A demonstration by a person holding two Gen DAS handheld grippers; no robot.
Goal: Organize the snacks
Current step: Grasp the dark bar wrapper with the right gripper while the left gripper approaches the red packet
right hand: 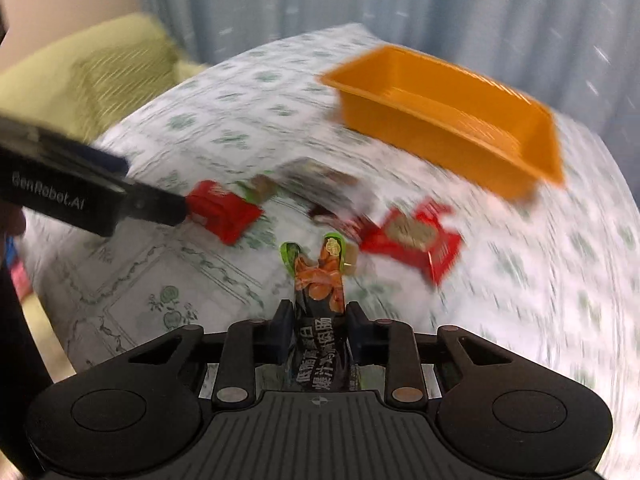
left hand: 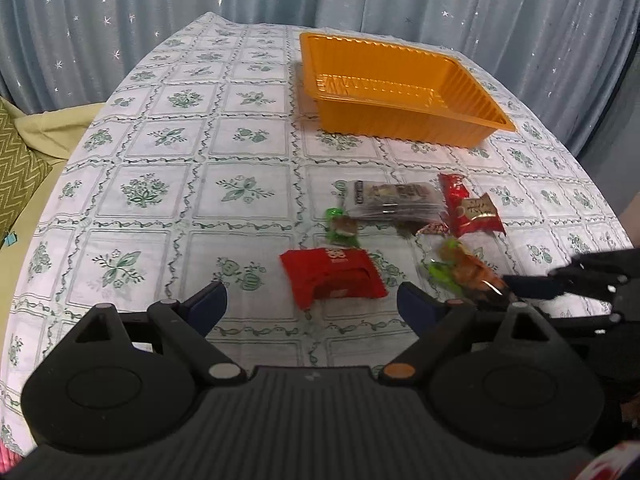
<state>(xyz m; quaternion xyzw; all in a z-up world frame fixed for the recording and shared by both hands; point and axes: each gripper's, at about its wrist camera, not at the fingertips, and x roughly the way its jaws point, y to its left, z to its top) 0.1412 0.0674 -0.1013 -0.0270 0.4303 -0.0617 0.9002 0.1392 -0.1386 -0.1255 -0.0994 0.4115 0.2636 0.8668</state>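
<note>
An empty orange tray stands at the back of the table; it also shows in the right wrist view. My right gripper is shut on a green and brown sausage snack pack, held above the cloth; the same pack shows in the left wrist view. My left gripper is open and empty just before a red snack packet. A clear grey packet, a second red packet and a small green candy lie behind it.
The table carries a white cloth with green flowers. Blue star curtains hang behind. A yellow-green sofa with a zigzag cushion stands at the left. The right wrist view is blurred by motion.
</note>
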